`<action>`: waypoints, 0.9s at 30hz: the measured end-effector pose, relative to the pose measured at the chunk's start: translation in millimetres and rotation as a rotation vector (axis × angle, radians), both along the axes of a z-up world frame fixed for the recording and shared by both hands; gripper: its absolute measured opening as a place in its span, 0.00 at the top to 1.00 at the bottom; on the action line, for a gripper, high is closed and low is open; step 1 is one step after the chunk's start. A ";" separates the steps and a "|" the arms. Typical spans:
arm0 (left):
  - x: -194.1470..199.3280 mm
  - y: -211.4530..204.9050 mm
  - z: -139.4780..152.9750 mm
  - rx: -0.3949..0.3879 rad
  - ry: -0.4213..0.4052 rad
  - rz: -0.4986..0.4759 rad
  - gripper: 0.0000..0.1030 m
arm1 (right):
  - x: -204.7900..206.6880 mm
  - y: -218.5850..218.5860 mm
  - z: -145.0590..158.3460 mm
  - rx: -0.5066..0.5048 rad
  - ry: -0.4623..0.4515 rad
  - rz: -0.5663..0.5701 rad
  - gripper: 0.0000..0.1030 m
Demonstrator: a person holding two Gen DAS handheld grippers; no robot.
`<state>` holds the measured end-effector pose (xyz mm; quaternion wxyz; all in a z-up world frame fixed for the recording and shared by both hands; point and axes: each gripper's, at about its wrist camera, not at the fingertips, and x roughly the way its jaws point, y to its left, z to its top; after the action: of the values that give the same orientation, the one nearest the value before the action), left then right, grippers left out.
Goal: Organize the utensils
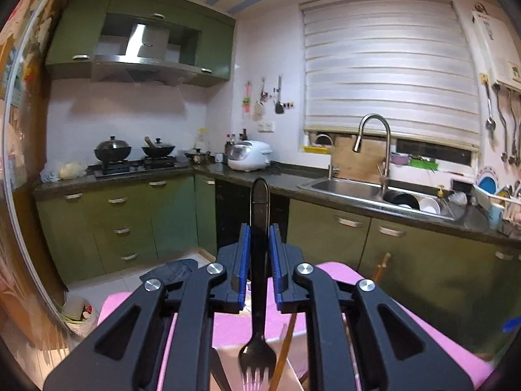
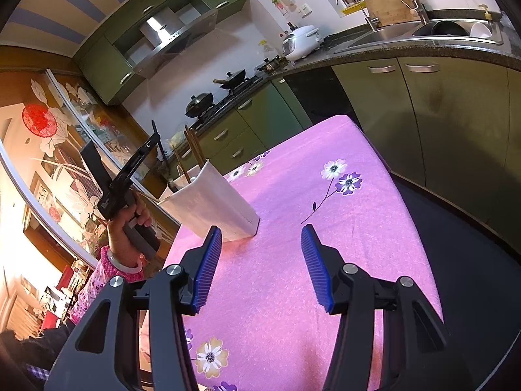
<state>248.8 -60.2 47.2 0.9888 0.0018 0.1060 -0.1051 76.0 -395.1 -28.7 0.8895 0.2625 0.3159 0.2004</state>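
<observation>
My left gripper (image 1: 259, 238) is shut on a black fork (image 1: 259, 293), gripping its handle; the tines hang down over the white utensil holder (image 1: 228, 361). Wooden chopsticks (image 1: 284, 355) and a dark utensil stand in that holder. In the right wrist view the white holder (image 2: 211, 202) stands on the pink flowered tablecloth (image 2: 309, 260) with chopsticks (image 2: 192, 153) sticking out, and the left gripper (image 2: 156, 143) is held above it with the fork. My right gripper (image 2: 260, 254) is open and empty, low over the cloth just in front of the holder.
Green kitchen cabinets (image 1: 325, 234) and a dark counter with a sink (image 1: 358, 189), rice cooker (image 1: 249, 154) and stove pots (image 1: 112, 150) lie beyond the table. The table's far edge (image 2: 368, 130) drops off toward the cabinets. A glass partition (image 2: 65, 130) stands at the left.
</observation>
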 end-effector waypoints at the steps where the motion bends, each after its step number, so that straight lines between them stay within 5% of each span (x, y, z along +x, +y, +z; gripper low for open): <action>1: 0.7 -0.2 -1.8 -0.003 0.014 -0.002 0.89 | 0.3 2.3 0.1 -0.004 0.001 0.000 0.50; 16: -27.6 -3.3 -9.5 -0.008 0.008 0.025 0.89 | -0.1 13.8 8.8 -0.081 -0.020 -0.016 0.49; 27: -111.1 2.5 -9.0 -0.009 0.080 0.002 0.87 | -9.3 19.3 12.8 -0.159 -0.040 -0.059 0.49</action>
<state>137.6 -57.7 38.2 0.9838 -0.0069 0.1451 -0.1047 66.6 -375.8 -15.9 0.9191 0.1964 0.3052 0.1537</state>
